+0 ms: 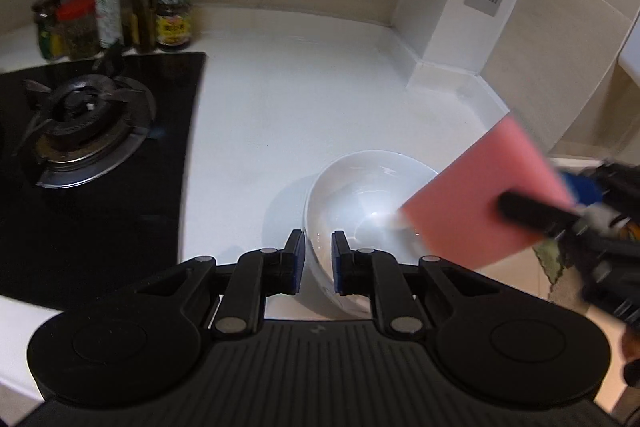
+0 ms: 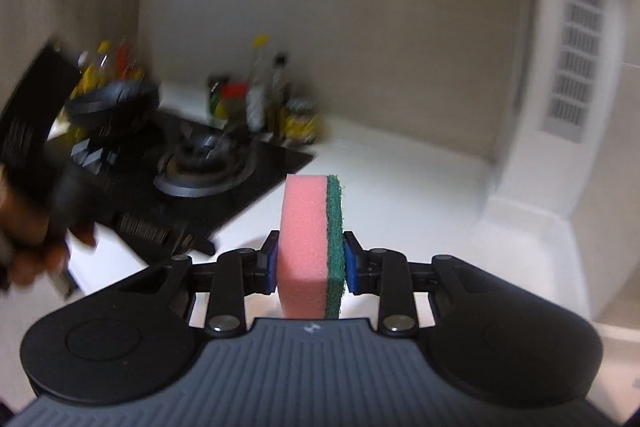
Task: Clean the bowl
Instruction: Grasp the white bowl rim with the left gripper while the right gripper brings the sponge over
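Bowl first: it was white, glossy and thin-walled, and from the left wrist view it sat on the white counter just right of the black gas hob, tilted toward the camera with its near rim caught between the left gripper's blue pads. I read that gripper as clamped on the rim, one pad outside the wall and one inside. I judged the bowl stiff and fairly light, but slick where the glaze shone, and breakable if it slid off the counter edge. The rim looked like the only sensible place to pinch it, since the rounded wall offered nothing flat. My right gripper was squeezed on a sponge, pink foam with a green scouring face, held upright with the foam bulging a little around the pads. That told me it was soft and would give under pressure. In the left view its pink face hung over the bowl's right side, blurred; I could not tell whether it touched the inside. Condiment bottles stood well apart at the back.
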{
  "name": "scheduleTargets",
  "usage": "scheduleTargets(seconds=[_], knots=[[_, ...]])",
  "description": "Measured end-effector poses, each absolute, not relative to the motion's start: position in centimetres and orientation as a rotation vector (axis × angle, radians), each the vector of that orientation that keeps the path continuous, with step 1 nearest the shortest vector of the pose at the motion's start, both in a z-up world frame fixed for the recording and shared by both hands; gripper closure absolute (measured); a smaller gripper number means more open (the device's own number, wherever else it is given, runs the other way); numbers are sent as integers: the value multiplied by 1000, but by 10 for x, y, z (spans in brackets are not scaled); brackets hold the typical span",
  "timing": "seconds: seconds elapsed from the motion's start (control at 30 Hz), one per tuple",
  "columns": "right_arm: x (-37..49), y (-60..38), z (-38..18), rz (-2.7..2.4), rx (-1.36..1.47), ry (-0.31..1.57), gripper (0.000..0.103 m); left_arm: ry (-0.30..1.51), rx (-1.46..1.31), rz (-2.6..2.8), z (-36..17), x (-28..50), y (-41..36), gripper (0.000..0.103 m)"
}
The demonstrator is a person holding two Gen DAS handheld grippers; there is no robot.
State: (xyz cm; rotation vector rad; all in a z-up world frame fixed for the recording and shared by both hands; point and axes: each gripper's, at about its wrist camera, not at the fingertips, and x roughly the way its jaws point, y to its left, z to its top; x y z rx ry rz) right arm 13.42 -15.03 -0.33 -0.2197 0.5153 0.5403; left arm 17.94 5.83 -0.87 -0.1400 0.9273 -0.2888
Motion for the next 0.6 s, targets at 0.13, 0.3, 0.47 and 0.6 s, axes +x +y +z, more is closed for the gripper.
scheduleTargets(seconds=[0.13, 0.3, 0.47, 0.6], knots=[[141, -122, -23, 537, -289, 580, 77, 983, -107, -352, -21, 197, 66, 88], [138, -105, -37, 514, -355, 618, 76, 1032, -84, -452, -30, 218, 68, 87], [130, -101, -40, 571, -406, 613, 76, 1072, -25, -493, -41, 237, 54, 88], [129, -106, -38, 674, -467, 628, 75, 1075, -60, -477, -43, 245, 52, 93]])
